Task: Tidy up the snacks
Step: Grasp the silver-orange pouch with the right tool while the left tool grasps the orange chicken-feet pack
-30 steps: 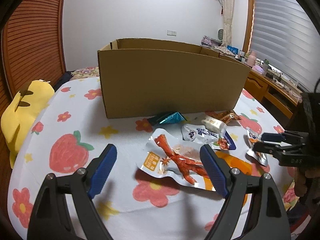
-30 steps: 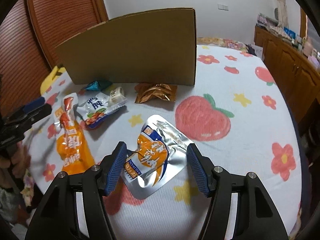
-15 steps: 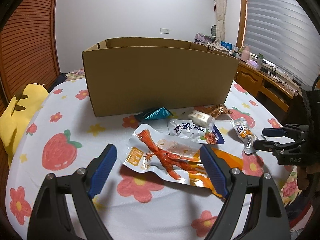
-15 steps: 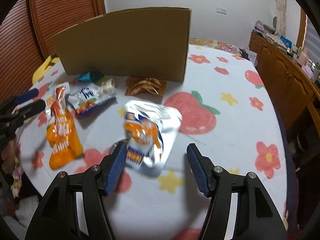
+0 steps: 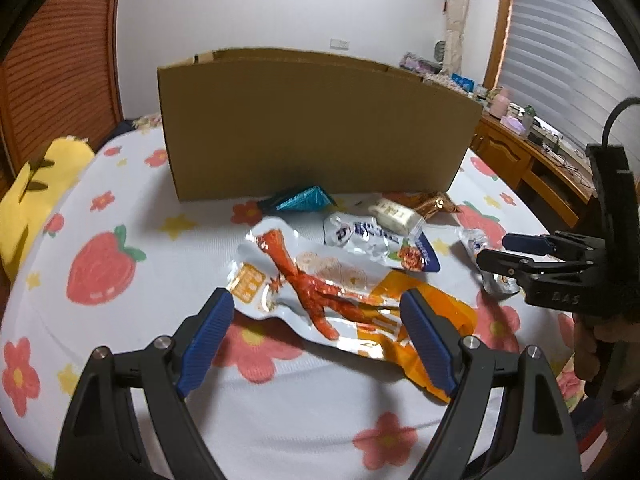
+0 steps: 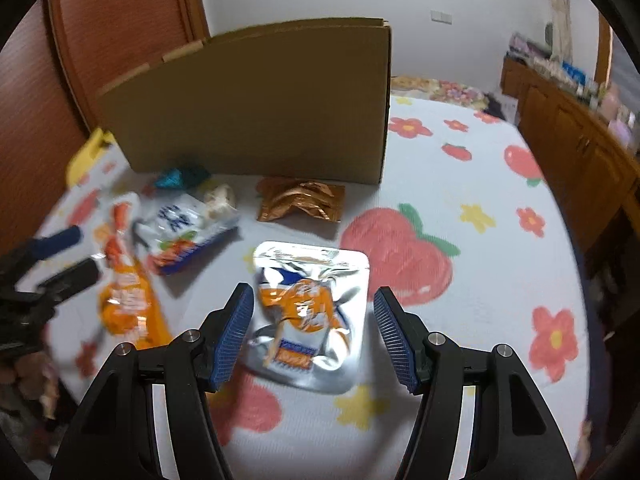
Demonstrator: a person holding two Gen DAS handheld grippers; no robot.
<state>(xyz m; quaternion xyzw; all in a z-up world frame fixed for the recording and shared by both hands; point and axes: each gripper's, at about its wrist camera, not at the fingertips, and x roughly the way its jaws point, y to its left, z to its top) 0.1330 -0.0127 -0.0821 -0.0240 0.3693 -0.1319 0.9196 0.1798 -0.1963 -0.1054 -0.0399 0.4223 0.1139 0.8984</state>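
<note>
A brown cardboard box (image 5: 316,128) stands at the back of the table, also in the right wrist view (image 6: 260,100). Snack packs lie in front of it. My left gripper (image 5: 318,328) is open over the orange chicken-foot pack (image 5: 320,288), which shows blurred in the right wrist view (image 6: 124,292). My right gripper (image 6: 314,332) is open around the near end of a silver and orange pouch (image 6: 310,308). Behind lie a white and blue pack (image 5: 372,240), a teal pack (image 5: 302,200), a small white bar (image 5: 394,212) and a golden-brown pack (image 6: 302,200).
The table has a white cloth with strawberries and flowers (image 5: 100,268). A yellow plush toy (image 5: 32,184) lies at the left edge. A wooden cabinet (image 6: 576,152) stands to the right, a wood-slat door (image 5: 52,64) to the left.
Both grippers moved closer to the table and their packs. The silver pouch now lies between the right fingers. Both stay open.
</note>
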